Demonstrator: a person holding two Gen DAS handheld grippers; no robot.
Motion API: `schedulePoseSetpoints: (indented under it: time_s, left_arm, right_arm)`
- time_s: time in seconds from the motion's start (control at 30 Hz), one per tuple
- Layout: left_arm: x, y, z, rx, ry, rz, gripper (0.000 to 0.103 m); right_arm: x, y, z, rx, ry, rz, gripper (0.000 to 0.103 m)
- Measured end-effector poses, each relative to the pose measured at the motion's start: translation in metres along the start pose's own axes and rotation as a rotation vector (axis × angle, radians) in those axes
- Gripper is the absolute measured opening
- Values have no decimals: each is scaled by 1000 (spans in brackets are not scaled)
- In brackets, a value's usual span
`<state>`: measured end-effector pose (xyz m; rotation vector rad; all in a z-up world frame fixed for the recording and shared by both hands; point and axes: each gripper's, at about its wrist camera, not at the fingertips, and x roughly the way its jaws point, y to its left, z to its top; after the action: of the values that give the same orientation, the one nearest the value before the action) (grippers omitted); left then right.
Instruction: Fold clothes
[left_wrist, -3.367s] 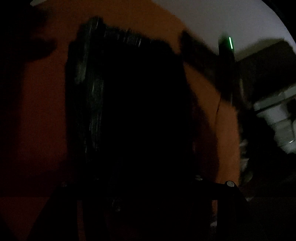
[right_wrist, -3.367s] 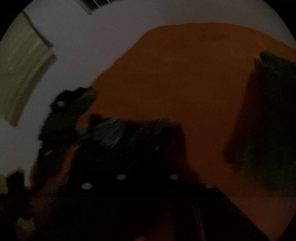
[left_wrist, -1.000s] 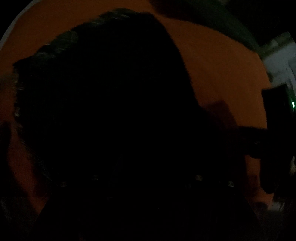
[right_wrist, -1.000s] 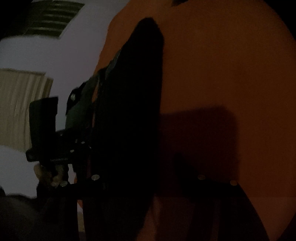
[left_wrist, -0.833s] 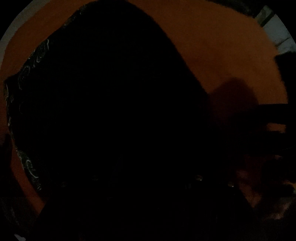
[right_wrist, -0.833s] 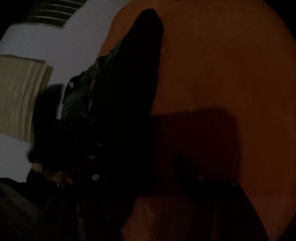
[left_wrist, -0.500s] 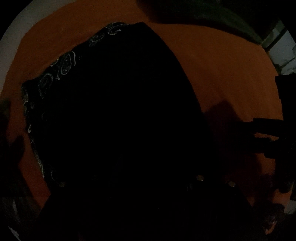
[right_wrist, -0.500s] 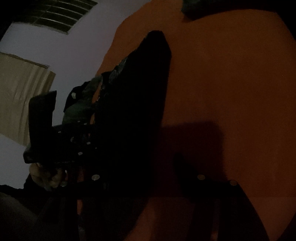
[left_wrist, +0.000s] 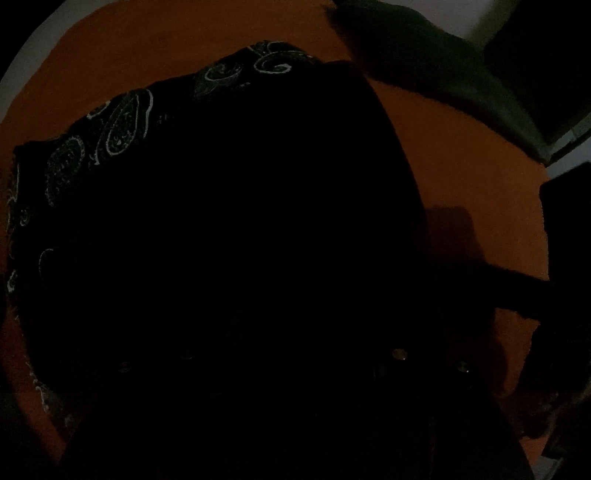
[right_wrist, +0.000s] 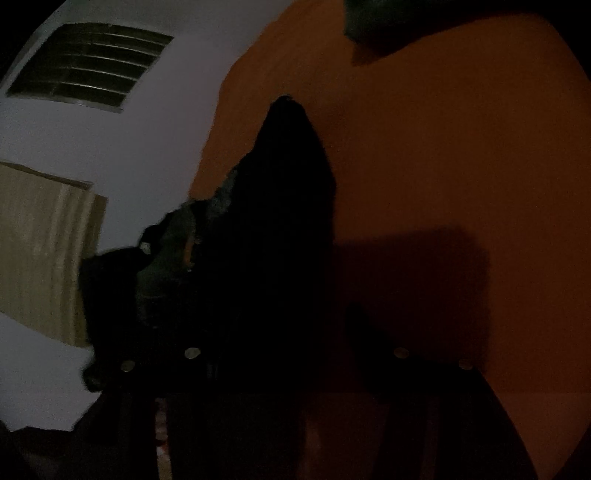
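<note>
I see the black paisley-print garment (left_wrist: 229, 206) spread on the orange counter (left_wrist: 461, 155), covering my left tongs (left_wrist: 291, 369); their state I cannot tell. My right tongs (right_wrist: 295, 369) are closing, the garment's dark fold (right_wrist: 280, 221) rising between them; grip unclear.

Dark embroidered cloth (left_wrist: 122, 122), seemingly matt

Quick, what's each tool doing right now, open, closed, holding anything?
Left tool: cannot be told; the dark garment hides its fingers.
Right tool: open, jaws closing, dark garment between them, not yet clamped.
</note>
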<state>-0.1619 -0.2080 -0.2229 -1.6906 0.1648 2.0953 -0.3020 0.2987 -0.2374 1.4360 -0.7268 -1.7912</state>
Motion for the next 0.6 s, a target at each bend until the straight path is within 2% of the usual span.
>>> schedulePoseSetpoints:
  time_s: [0.2, 0.3, 0.37, 0.5, 0.53, 0.57, 0.6]
  left_arm:
    - [-36, 33, 2, -57, -66, -28, 58]
    - [-40, 60, 14, -40, -75, 11, 58]
    - [-27, 76, 24, -48, -58, 28, 58]
    - [4, 48, 45, -54, -69, 78, 58]
    - [4, 46, 44, -51, -79, 91, 58]
    - [0, 49, 43, -58, -85, 91, 58]
    - [-4, 54, 42, -68, -92, 88, 58]
  right_arm:
    - [1, -2, 28, 52, -34, 74, 49]
    - [6, 0, 42, 63, -45, 80, 48]
    - [9, -8, 50, 77, -33, 53, 48]
    - [27, -16, 59, 105, -15, 52, 48]
    - [28, -15, 60, 94, -13, 49, 42]
    - [29, -13, 62, 80, -12, 43, 22]
    - [30, -8, 63, 48, -16, 24, 11]
